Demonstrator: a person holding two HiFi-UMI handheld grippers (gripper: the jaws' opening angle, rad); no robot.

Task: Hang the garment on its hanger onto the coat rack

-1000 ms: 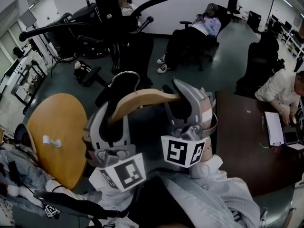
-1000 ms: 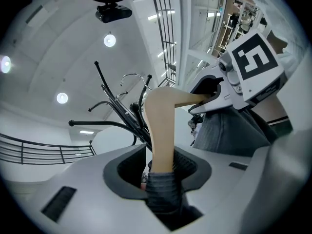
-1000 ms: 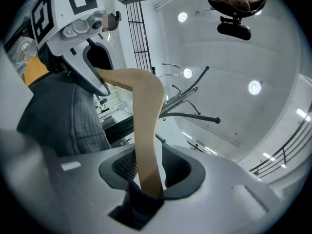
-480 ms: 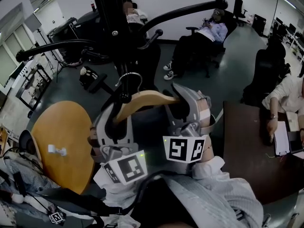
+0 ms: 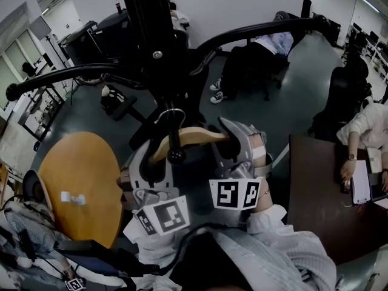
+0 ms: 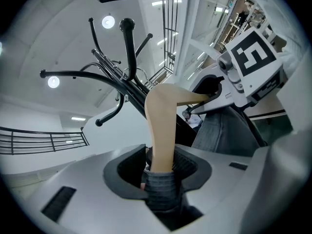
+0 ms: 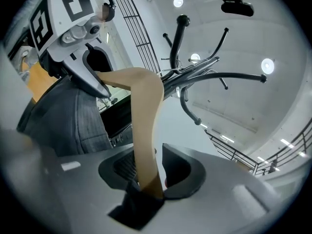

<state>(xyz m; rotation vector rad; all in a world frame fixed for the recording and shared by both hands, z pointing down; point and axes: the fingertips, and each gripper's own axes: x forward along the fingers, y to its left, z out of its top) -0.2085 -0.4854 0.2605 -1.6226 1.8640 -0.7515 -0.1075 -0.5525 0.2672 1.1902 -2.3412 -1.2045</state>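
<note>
Your head view is dim and bluish; round ceiling lamps (image 6: pixel 108 21) glare in both gripper views, whose edges bend and darken.

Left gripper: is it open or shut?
Shut. In the left gripper view, the left gripper pinches the wooden hanger and the grey garment between its jaws, with no gap.
</note>
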